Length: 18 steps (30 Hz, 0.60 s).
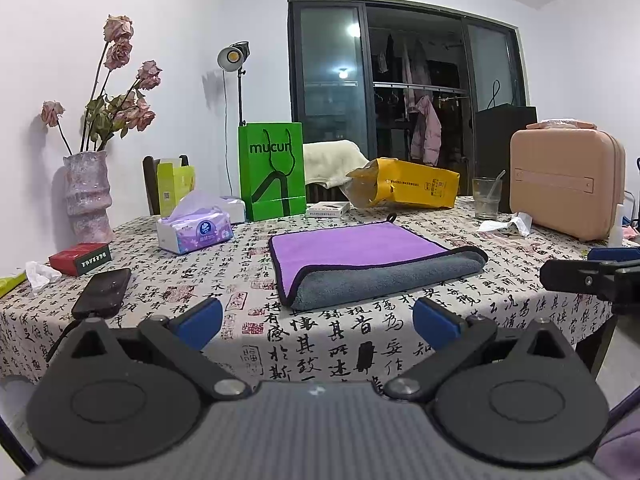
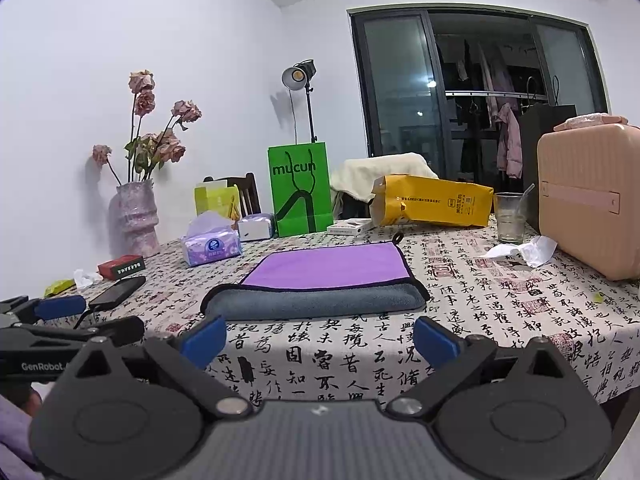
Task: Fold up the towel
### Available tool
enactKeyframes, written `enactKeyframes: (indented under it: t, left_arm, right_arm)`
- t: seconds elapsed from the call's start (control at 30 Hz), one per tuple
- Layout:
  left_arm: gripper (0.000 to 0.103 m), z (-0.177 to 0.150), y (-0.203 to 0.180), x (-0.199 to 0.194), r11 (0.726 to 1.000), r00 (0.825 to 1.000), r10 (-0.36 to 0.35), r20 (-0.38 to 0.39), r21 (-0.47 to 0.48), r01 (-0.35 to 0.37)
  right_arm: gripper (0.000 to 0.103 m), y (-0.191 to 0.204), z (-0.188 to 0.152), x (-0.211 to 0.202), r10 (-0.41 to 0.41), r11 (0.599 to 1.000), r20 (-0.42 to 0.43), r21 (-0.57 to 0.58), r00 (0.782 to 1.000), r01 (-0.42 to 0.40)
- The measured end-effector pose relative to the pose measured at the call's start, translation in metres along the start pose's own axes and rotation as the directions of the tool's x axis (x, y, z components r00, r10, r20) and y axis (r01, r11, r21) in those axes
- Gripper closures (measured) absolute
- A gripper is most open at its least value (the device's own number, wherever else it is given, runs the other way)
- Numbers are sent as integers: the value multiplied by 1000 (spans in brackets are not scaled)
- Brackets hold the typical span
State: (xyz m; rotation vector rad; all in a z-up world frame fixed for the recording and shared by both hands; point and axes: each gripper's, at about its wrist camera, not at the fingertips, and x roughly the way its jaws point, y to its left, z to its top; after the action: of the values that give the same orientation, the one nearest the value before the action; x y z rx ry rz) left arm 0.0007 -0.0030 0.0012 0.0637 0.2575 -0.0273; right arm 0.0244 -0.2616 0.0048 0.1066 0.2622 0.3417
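Observation:
A towel (image 1: 360, 256), purple on top and grey underneath with a dark edge, lies folded on the table's patterned cloth; its grey folded edge faces me. It also shows in the right wrist view (image 2: 320, 280). My left gripper (image 1: 318, 322) is open and empty, held back from the towel near the table's front edge. My right gripper (image 2: 320, 340) is open and empty, also short of the towel. The right gripper shows at the right edge of the left wrist view (image 1: 592, 276). The left gripper shows at the left edge of the right wrist view (image 2: 60, 320).
On the table (image 1: 320, 360) stand a vase (image 1: 86, 196), tissue pack (image 1: 194, 230), green bag (image 1: 272, 170), yellow bag (image 1: 408, 184), glass (image 1: 486, 198), pink case (image 1: 566, 180), a phone (image 1: 102, 292) and a red box (image 1: 80, 258).

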Motion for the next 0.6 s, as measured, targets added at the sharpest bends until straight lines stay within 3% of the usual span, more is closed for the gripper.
enactKeyframes:
  t: [0.6]
  left_arm:
    - [0, -1, -1, 0, 1000, 1000, 1, -2, 0, -1]
  right_arm:
    - [3, 0, -1, 1, -4, 1000, -4, -3, 1000, 4]
